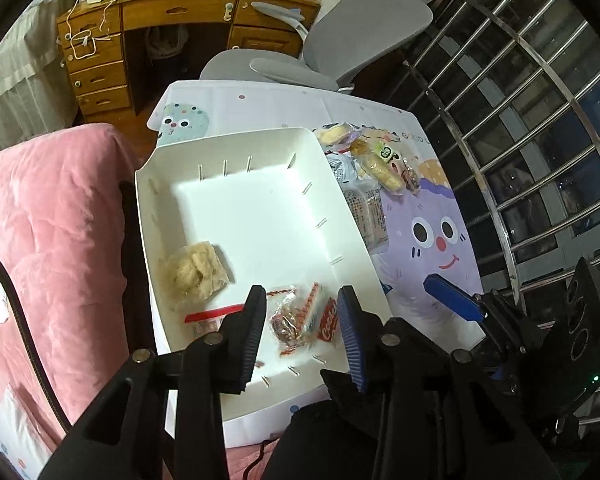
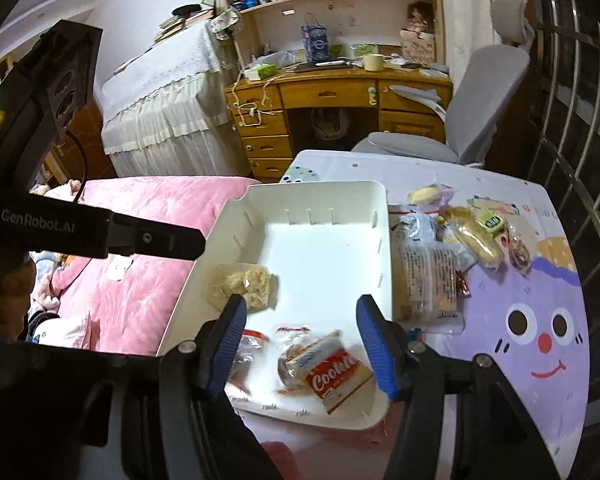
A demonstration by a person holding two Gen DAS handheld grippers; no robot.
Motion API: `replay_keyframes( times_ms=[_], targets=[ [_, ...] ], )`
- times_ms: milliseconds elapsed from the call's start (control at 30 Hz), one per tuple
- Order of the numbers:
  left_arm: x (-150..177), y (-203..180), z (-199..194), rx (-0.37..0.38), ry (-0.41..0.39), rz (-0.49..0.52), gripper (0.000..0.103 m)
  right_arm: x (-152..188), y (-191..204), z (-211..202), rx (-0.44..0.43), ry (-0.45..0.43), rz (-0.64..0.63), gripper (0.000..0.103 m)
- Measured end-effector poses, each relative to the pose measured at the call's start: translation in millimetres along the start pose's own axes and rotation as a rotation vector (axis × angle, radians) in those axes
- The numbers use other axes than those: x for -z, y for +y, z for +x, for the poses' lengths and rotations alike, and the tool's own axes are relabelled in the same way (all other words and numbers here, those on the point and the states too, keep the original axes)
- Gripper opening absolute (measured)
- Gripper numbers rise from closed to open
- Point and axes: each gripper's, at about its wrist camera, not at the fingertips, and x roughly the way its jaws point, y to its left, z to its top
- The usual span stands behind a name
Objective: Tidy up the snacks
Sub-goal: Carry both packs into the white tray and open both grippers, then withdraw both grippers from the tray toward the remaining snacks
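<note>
A white tray (image 1: 340, 216) (image 2: 382, 216) sits on a cartoon tablecloth. In it lie a pale crumbly snack bag (image 1: 194, 274) (image 2: 244, 284), a red-sealed clear bag (image 1: 208, 318) (image 2: 248, 346) and a red "Cookie" pack (image 1: 304, 316) (image 2: 328, 368). My left gripper (image 1: 302, 334) is open above the tray's near end, over the cookie pack. My right gripper (image 2: 300, 344) is open and empty above the same pack; it also shows in the left wrist view (image 1: 456, 300). Several wrapped snacks (image 1: 376, 164) (image 2: 452, 248) lie on the cloth to the right of the tray.
A pink quilted bed (image 1: 48, 240) (image 2: 140, 256) borders the table on the left. A grey office chair (image 1: 340, 36) (image 2: 476, 120) and a wooden desk (image 1: 148, 40) (image 2: 320, 116) stand beyond. Metal window bars (image 1: 540, 120) (image 2: 580, 120) run along the right.
</note>
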Motion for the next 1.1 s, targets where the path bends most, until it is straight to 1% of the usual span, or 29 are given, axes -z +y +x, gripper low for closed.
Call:
replay_keyframes(
  times_ms=[233, 267, 300, 333, 433, 500, 567, 700, 800, 967, 1100],
  targets=[
    [0.7, -16.5, 6.7, 0.014, -0.008, 0.033, 0.038, 11.4, -9.2, -5.7, 0.023, 0.029, 0.052, 0.058],
    [1.0, -19.9, 7.8, 0.01, -0.013, 0.037, 0.04, 13.7, -11.8, -7.2, 0.027, 0.031, 0.059, 0.058],
    [1.2, -22.6, 8.6, 0.005, -0.016, 0.038, 0.045, 15.8, -14.1, -8.5, 0.03, 0.033, 0.067, 0.058],
    [1.8, -26.4, 10.2, -0.002, -0.021, 0.039, 0.047, 17.5, -17.5, -9.9, 0.032, 0.036, 0.076, 0.058],
    [1.9, -39.1, 13.1, -0.004, -0.037, 0.045, 0.049, 22.8, -32.2, -16.1, 0.039, 0.039, 0.102, 0.058],
    [2.7, -50.9, 16.8, -0.006, -0.044, 0.047, 0.053, 26.1, -41.8, -19.6, 0.044, 0.043, 0.107, 0.058],
    [3.7, -62.8, 21.1, -0.009, -0.05, 0.042, 0.056, 30.1, -52.2, -24.3, 0.046, 0.051, 0.109, 0.058],
    [7.2, -87.6, 31.8, -0.026, -0.051, 0.005, 0.057, 39.0, -81.6, -38.1, 0.038, 0.062, 0.113, 0.058],
    [10.6, -107.4, 38.3, -0.04, -0.062, -0.047, 0.057, 42.7, -107.2, -48.7, 0.027, 0.071, 0.116, 0.058],
    [19.7, -135.8, 48.6, -0.056, -0.077, -0.11, 0.059, 46.1, -144.9, -65.3, 0.01, 0.084, 0.081, 0.058],
    [27.7, -157.4, 58.8, -0.079, -0.086, -0.167, 0.059, 47.8, -174.8, -70.5, -0.016, 0.107, 0.045, 0.058]
  ],
)
